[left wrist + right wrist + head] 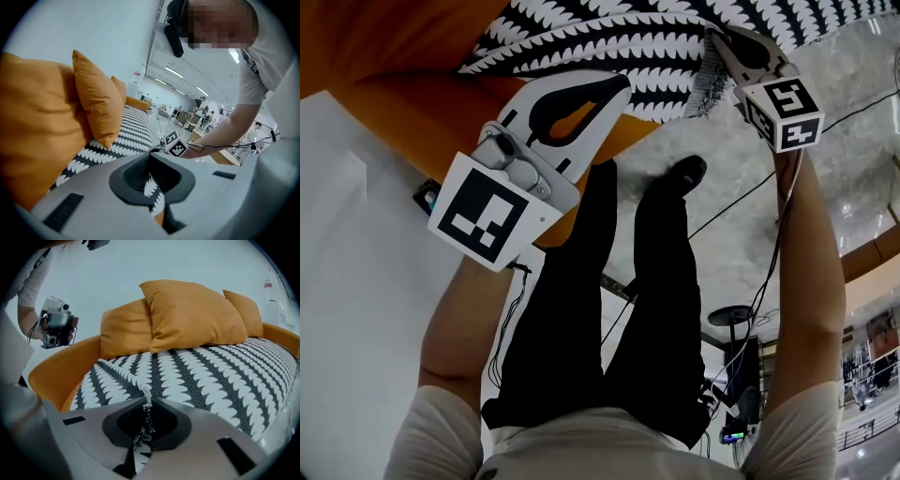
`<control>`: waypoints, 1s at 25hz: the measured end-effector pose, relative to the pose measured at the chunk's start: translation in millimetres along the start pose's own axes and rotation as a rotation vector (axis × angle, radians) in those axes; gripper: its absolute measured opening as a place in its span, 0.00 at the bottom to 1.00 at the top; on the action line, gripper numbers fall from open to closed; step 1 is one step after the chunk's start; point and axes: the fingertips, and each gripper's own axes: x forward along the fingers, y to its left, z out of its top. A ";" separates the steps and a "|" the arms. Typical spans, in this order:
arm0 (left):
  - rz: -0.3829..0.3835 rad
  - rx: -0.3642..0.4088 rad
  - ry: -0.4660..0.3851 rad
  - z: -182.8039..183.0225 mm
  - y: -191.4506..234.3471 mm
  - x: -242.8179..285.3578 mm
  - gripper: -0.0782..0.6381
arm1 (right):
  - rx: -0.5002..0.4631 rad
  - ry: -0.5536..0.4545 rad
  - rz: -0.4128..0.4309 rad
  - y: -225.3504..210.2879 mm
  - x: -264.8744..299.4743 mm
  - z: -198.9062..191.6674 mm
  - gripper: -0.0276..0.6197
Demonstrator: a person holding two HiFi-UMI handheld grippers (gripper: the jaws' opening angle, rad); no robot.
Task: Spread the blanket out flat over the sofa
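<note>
On the orange sofa [51,371], the black-and-white blanket [211,376] stretches lengthwise, ahead of the left gripper [154,197] and right gripper [143,427]. Each pinches its near edge, jaws clamped on cloth.

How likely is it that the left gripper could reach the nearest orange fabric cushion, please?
Likely yes: the orange cushion lies close, nothing between, but the left gripper is shut on the black-and-white blanket.

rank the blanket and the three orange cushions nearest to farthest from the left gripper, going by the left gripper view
1. blanket, pinched in its jaws
2. big cushion, at the far left
3. upright cushion, just behind it
4. small cushion, farthest back, centre-left
</note>
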 end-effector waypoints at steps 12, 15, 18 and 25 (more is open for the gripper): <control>0.076 -0.043 -0.018 15.1 -26.7 -16.6 0.12 | -0.203 -0.081 0.082 66.5 -71.3 44.4 0.10; 0.091 -0.044 -0.028 43.7 -41.9 -18.7 0.12 | -0.245 -0.092 0.114 79.5 -109.3 59.8 0.10; 0.117 -0.045 -0.034 59.1 -47.7 -26.6 0.12 | -0.261 -0.056 0.141 97.8 -134.5 63.6 0.10; 0.147 -0.019 -0.033 46.1 -74.9 -64.4 0.12 | -0.333 -0.058 0.247 175.0 -150.9 57.1 0.10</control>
